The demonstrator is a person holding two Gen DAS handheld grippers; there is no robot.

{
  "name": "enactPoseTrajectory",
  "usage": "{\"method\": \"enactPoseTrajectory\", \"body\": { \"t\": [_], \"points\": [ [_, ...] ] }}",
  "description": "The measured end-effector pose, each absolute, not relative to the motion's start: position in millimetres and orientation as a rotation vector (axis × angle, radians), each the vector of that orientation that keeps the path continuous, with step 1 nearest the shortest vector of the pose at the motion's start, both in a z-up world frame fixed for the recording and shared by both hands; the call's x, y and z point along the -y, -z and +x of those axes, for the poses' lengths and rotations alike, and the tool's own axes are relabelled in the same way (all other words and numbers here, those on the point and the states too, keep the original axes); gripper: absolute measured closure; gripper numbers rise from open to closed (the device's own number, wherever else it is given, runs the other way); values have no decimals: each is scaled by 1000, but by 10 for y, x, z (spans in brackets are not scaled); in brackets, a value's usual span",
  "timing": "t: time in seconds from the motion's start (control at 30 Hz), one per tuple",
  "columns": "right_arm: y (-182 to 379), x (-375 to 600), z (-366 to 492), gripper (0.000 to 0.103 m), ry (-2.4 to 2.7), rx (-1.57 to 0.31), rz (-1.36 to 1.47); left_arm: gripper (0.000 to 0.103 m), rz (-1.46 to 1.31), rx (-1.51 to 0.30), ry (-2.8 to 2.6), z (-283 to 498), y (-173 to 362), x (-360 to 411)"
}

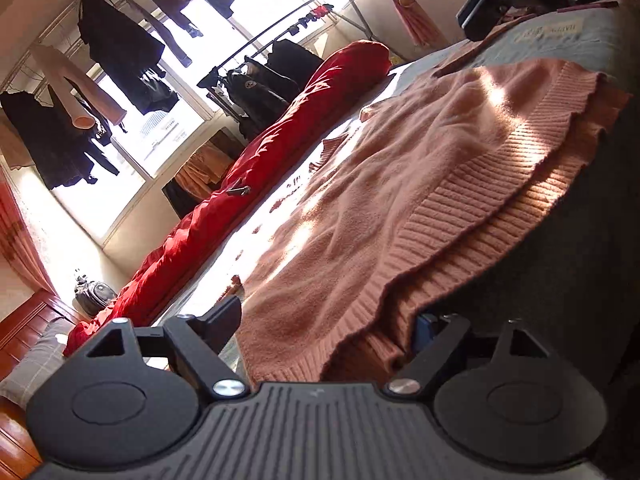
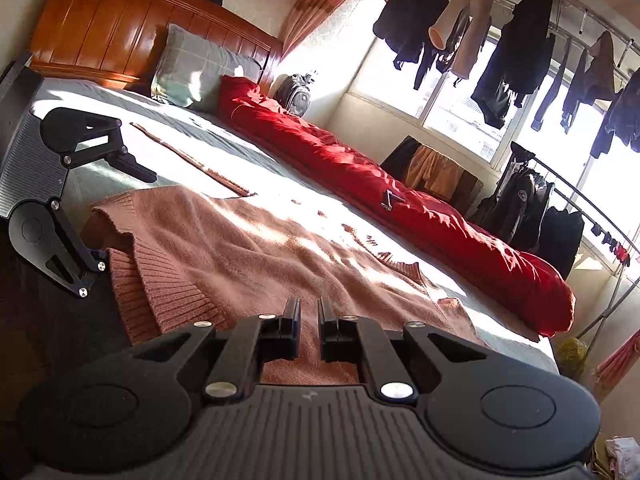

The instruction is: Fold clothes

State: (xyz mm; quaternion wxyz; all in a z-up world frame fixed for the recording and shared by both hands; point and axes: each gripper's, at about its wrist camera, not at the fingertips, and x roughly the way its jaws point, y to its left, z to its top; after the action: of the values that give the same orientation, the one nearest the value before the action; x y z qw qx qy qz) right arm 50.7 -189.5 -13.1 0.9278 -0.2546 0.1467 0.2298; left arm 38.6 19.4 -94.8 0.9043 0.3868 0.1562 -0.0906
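Red duvet [image 2: 400, 200] rolled beside pink knit sweater [image 2: 248, 256], flat, sunlit. Left gripper [image 1: 324, 320] agape over hem; right gripper [image 2: 309, 320] pinched, seemingly empty.

Left tongs [image 1: 326, 320] spread wide, straddling the near ribbed hem of the pink sweater [image 1: 400, 184]; one finger [image 1: 218, 320] sits off the sweater's left edge over the bed sheet [image 1: 568, 36], the other is mostly hidden under the hem on the right, so contact there can't be confirmed. Sweater lies flat on the bed, doubled at the hem, sun patches across it. Red duvet [image 1: 260, 168] rolled long along the far side of the bed. Right tongs [image 1: 480, 4] visible top right, above the far end of the bed. Dark clothes [image 1: 116, 48] hang by the bright window [image 1: 168, 128]. Backpack [image 1: 94, 296] on the floor near the wooden headboard [image 1: 24, 320].
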Motion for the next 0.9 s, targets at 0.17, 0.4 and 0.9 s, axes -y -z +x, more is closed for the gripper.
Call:
{"method": "enactPoseTrajectory", "body": {
  "t": [0.17, 0.4, 0.9],
  "points": [
    [243, 1981, 607, 91, -472, -370, -507, 18, 815, -276, 78, 209, 827, -365],
    [526, 2030, 487, 79, -487, -475, -520, 18, 817, -282, 253, 24, 856, -396],
    [1049, 2046, 167, 39, -493, -567, -837, 18, 1059, -260, 349, 250, 1127, -238]
  ]
}}
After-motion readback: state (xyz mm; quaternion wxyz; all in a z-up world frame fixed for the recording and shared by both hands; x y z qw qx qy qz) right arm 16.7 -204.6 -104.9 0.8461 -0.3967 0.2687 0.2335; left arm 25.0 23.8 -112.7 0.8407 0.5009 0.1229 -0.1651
